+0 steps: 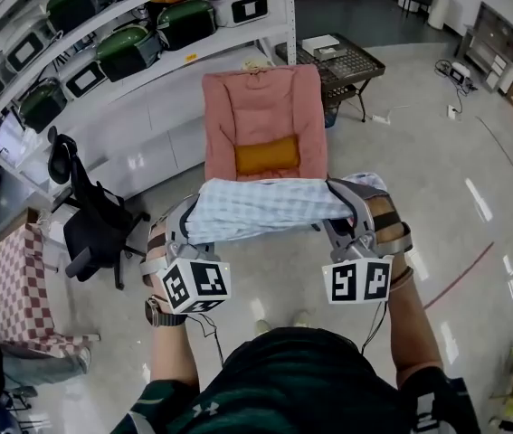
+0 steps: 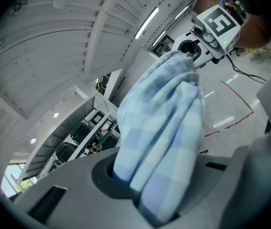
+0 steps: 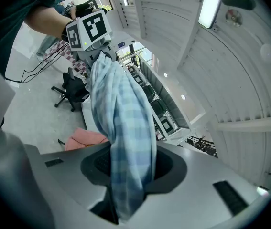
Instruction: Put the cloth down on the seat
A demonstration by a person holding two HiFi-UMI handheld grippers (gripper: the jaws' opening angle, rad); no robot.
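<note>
The checked cloth (image 1: 265,208) is held stretched across the centre of the frame, one end pinched by the left gripper (image 1: 186,222) and the other by the right gripper (image 1: 345,208). The pink seat (image 1: 263,102), just above it in the frame, is not yet covered; lowering and release are judged to be left.

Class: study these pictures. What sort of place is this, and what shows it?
Probably a workshop or test lab, not a home: shelves stacked with cookers, a bare polished floor with a taped red line, and an office chair.
</note>
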